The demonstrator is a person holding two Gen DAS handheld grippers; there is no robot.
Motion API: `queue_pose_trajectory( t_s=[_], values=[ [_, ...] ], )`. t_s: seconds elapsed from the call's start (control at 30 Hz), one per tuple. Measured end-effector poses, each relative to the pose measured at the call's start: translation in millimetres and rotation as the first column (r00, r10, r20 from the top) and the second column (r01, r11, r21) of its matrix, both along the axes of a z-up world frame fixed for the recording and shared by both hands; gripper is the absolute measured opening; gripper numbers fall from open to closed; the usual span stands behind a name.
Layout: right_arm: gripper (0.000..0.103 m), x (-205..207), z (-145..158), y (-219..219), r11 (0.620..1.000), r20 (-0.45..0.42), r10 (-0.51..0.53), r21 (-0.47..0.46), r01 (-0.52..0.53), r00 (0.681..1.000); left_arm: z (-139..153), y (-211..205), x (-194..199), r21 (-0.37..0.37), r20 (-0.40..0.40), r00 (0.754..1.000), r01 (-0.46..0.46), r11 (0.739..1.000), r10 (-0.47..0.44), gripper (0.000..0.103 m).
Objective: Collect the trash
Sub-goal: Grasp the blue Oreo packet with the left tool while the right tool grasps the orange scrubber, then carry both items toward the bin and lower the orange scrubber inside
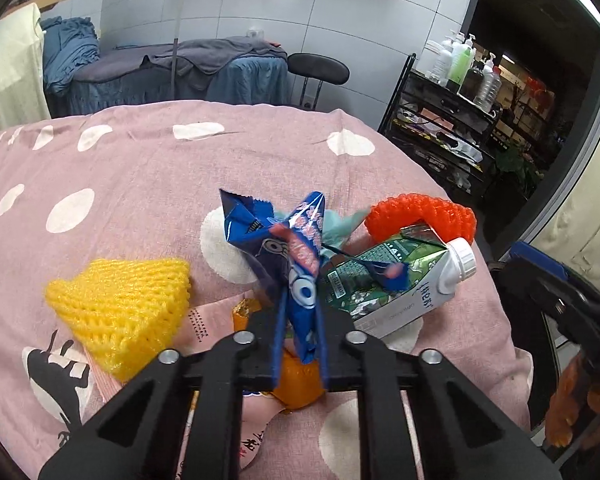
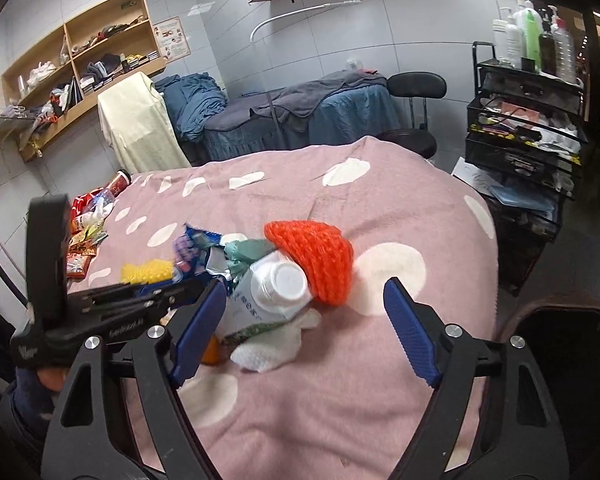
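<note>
While the left gripper [image 1: 300,320] pinched the blue snack wrapper [image 1: 296,256] between its pressed-together pads, I kept my attention on the green-and-white drink carton [image 1: 392,284], which I took as my landmark in the pile on the pink spotted blanket [image 1: 140,168]. The wrapper stood up out of the jaws, crumpled and flared at the top, just to the left of the carton and touching or nearly touching its printed side; I could not tell which.

My right gripper [image 2: 304,320] had its jaws spread wide, holding nothing. From that wrist view the carton [image 2: 272,292] lay directly ahead, between the blue pads and closer to the left one, its white screw cap [image 2: 288,278] pointing back toward the camera. So its long axis ran roughly along the line of the fingers and away from me. I judged the right hand the nearer and better placed for it, though a grip across the body behind the cap would likely need a small shift left.

An orange foam fruit net [image 2: 316,264] draped over the carton's far shoulder, touching it beside the cap. A yellow foam net [image 1: 128,304] sat well left of the carton, beyond the wrapper. White crumpled tissue [image 2: 268,346] lay under the carton's near end, and something orange [image 1: 296,384] sat below the left jaws, partly hidden. The carton looked dented and probably empty, so I expected it to crush easily.
</note>
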State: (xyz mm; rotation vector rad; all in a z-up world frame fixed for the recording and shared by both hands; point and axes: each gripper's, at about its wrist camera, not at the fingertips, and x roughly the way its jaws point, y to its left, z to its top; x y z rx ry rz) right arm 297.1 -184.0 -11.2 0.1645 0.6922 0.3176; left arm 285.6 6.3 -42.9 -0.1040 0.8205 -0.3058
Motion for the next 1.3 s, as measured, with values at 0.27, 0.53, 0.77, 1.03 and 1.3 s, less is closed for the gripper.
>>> queue_pose_trajectory(
  t_s=[0.27,0.53,0.77,1.03,1.3],
  values=[
    [0.062,51,-10,3,0.999,-0.071,-0.014,0.048,0.017,0.997,15,8,-23,-0.037,0.071,0.997,-0.031,0.999,0.033,0.007],
    [0.016,50,-16,-11,0.991,-0.075,-0.039,0.128,0.048,0.996,28,4,-45,-0.037,0.135,0.99,-0.028,0.999,0.033,0.007],
    [0.016,8,5,-30,0.987,0.018,-0.116,0.115,0.113,0.993,34,0,-62,-0.076,0.154,0.988,-0.011,0.997,0.023,0.007],
    [0.016,-44,19,-59,0.98,0.08,-0.183,0.097,0.175,0.98,41,-13,-85,-0.101,0.19,0.982,0.027,0.995,-0.007,0.007],
    [0.016,-93,22,-89,0.963,0.101,-0.255,0.114,0.243,0.962,50,-40,-107,-0.102,0.227,0.971,0.099,0.99,-0.074,0.007]
  ],
)
